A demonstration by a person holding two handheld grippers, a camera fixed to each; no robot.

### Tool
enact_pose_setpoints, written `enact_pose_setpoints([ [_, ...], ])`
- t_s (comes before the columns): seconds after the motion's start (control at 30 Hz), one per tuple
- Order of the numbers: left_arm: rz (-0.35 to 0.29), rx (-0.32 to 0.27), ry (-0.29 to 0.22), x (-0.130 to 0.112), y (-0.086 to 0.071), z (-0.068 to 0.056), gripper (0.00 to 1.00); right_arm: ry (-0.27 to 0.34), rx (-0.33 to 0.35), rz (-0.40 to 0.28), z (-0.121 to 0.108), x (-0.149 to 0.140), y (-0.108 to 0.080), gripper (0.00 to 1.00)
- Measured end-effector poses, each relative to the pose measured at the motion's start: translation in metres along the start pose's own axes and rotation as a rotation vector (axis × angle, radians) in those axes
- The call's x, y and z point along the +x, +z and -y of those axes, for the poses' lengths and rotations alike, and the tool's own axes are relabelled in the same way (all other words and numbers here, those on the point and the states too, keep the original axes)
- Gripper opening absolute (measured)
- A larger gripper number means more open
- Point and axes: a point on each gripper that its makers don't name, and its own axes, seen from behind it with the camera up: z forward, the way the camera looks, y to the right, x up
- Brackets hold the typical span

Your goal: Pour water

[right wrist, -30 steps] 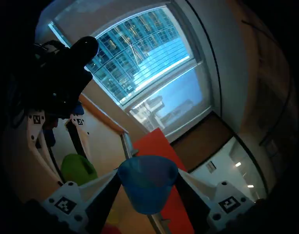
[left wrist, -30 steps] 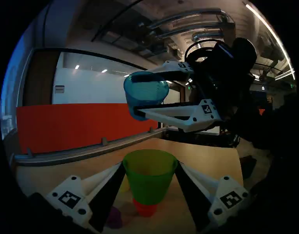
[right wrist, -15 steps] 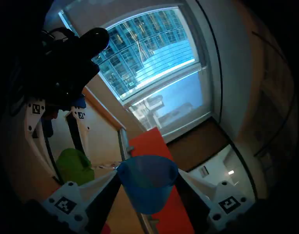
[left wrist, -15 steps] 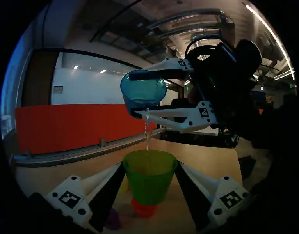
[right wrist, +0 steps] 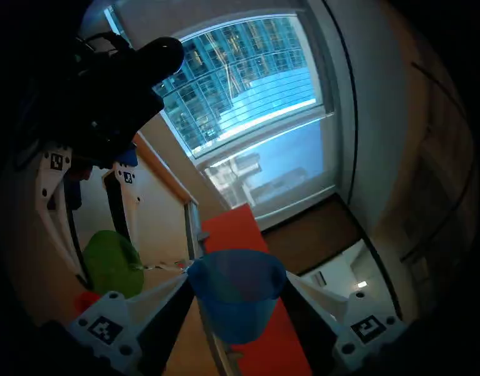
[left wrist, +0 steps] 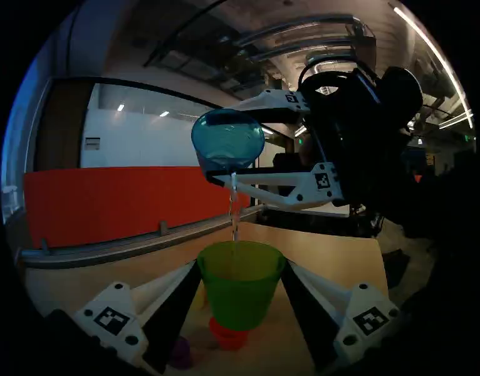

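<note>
The blue cup point(left wrist: 227, 141) has tipped further over since a second ago, and a thin stream of water point(left wrist: 234, 213), absent then and only starting half a second ago, now runs from its lip into the green cup point(left wrist: 240, 288)

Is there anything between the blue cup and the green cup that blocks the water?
Nothing visible does. The water falls from the tilted blue cup straight into the open mouth of the green cup below it.

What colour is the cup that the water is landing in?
A green translucent plastic cup; clearest in the left gripper view.
</note>
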Motion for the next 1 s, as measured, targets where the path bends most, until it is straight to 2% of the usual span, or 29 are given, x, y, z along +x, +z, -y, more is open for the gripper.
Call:
enact_pose_setpoints([
  [0.27,0.001,-0.001,0.000,0.000,0.001,0.001,0.88,-0.030,-0.009,-0.005,-0.004,0.002,-0.001,0.91],
  [1.0,-0.004,-0.006,-0.002,0.002,0.001,-0.003,0.88,-0.172,-0.039,-0.010,-0.014,0.006,-0.002,0.90],
])
